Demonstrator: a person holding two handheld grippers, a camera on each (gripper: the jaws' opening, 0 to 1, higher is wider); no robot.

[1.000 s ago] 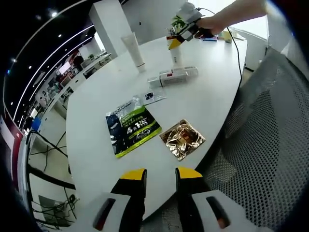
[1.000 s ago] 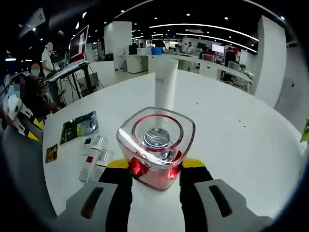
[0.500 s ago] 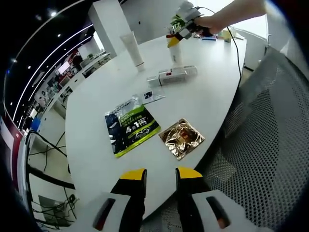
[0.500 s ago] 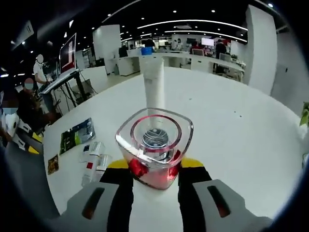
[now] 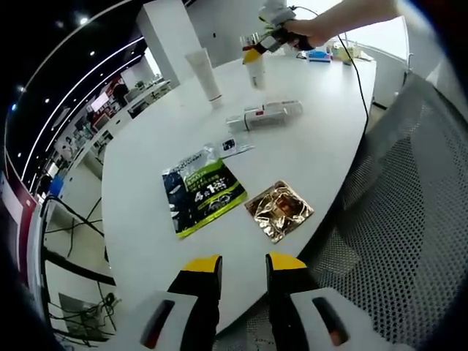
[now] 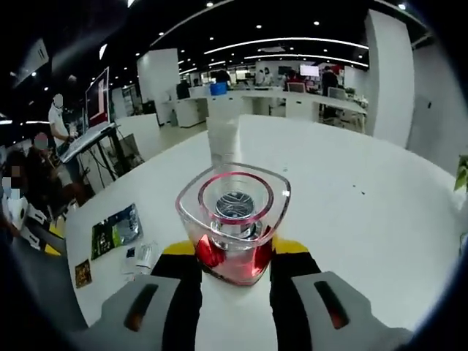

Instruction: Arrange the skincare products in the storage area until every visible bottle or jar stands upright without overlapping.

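Two grippers: one hangs off the near edge of the white table (image 5: 307,157), the other is far across it with a bottle
Left gripper (image 5: 243,272): yellow-tipped jaws stand apart with nothing between them, over the near table edge
Green sachet (image 5: 201,192): lies flat on the near-left part of the table, dark and lime green with white print
Small clear packet (image 5: 230,146): lies flat just beyond the green sachet's far corner
Gold sachet (image 5: 279,210): lies flat to the right of the green sachet, close to the near edge, apart from it
Silver tubes (image 5: 265,115): lie on their sides in a row past the middle of the table, touching one another, with a red mark on one
White tube (image 5: 204,74): stands upright on its cap at the far left of the table, well apart from the lying tubes
Right gripper (image 6: 234,257): jaws clamped on the bottle from both sides; in the left gripper view it is far across the table, held by a person's hand (image 5: 307,29)
Bottle (image 6: 232,230): white body, red-tinted clear square cap with a silver centre; in the left gripper view it looks lifted off the far table surface, roughly upright
Mesh chair (image 5: 395,197): grey, at the right beside the table edge
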